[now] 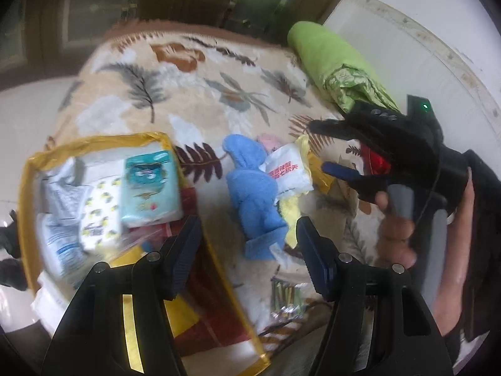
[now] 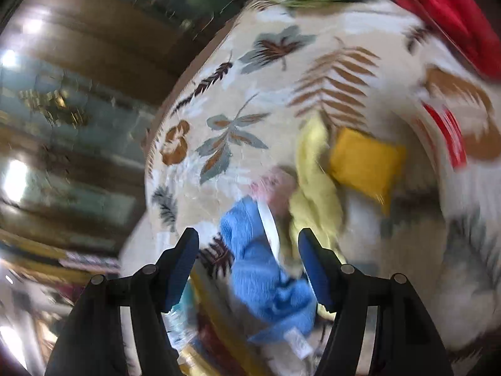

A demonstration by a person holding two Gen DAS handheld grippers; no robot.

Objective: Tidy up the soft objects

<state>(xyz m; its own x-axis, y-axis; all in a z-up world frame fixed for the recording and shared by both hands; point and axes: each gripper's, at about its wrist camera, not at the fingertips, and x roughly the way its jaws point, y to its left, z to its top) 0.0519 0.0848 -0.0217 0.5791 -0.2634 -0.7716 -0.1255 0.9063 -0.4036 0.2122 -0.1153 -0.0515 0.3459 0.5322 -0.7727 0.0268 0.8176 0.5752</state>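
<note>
A blue fluffy cloth (image 1: 253, 194) lies on the leaf-patterned blanket (image 1: 194, 94), with a white packet with red print (image 1: 289, 172), a pale yellow cloth (image 1: 291, 216) and a pink item (image 1: 269, 141) against it. My left gripper (image 1: 247, 241) hovers open just short of the blue cloth, holding nothing. At the right of the left wrist view, my right gripper (image 1: 332, 147) is open in a person's hand. The blurred right wrist view shows the right gripper (image 2: 249, 250) open above the blue cloth (image 2: 263, 269), its pads apart from it, with the yellow cloth (image 2: 313, 188) beside.
A yellow-rimmed box (image 1: 28, 169) at the left holds several tissue packs. A green cushion (image 1: 332, 59) lies at the back right. A pack of batteries (image 1: 288, 297) sits near the front. An orange-yellow packet (image 2: 366, 163) and a red fabric (image 2: 454, 15) lie further right.
</note>
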